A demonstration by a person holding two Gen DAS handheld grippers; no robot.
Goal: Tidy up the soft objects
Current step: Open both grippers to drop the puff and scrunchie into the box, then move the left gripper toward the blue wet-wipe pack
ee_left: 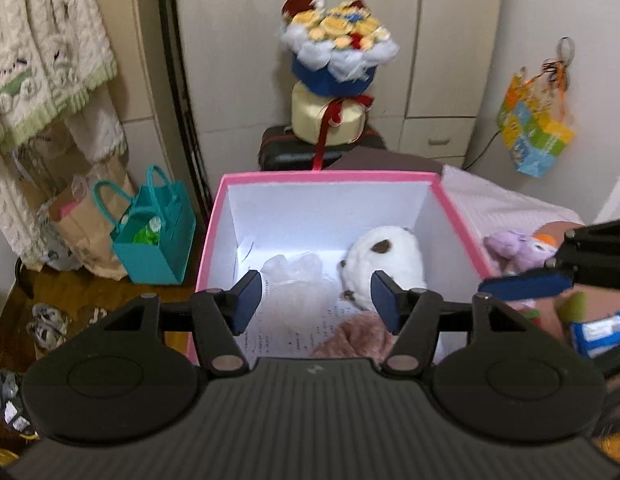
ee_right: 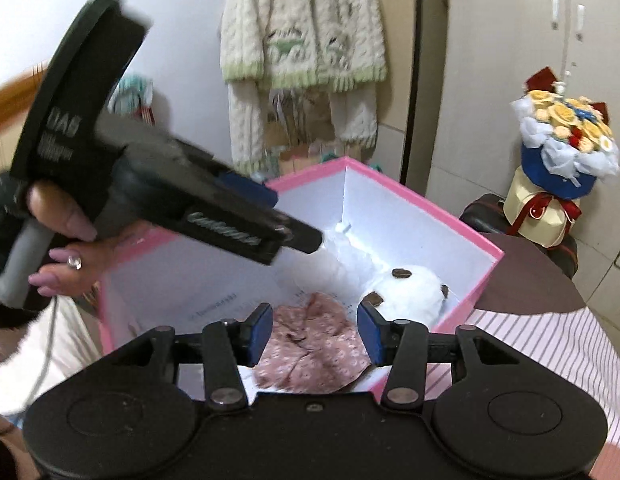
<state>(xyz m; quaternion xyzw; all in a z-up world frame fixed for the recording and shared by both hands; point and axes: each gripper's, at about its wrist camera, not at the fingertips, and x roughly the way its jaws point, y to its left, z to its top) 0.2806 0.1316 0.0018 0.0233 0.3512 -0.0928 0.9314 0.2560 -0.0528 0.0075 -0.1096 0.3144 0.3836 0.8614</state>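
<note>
Pink floral fabric (ee_right: 310,352) is seen crumpled at the near end of the pink-rimmed box (ee_left: 330,177), directly below the right gripper (ee_right: 314,334), whose blue pads are spread apart with nothing pinched between them. The left gripper (ee_left: 316,300) is likewise held over the box with its jaws parted and empty; in the right wrist view it is seen from the side, gripped by a hand (ee_right: 65,236) with pale pink nails. Beyond the fabric, a white plush toy (ee_left: 384,266) with brown patches is lain against the right wall of the box, and a translucent white item (ee_left: 293,280) is lain beside it on printed paper lining the floor. Outside the box, a purple plush (ee_left: 518,250) is rested on the striped cloth (ee_right: 550,344). Farther back, a bouquet (ee_left: 340,48) is stood on a dark case, and a teal bag (ee_left: 153,236) is set on the floor.
</note>
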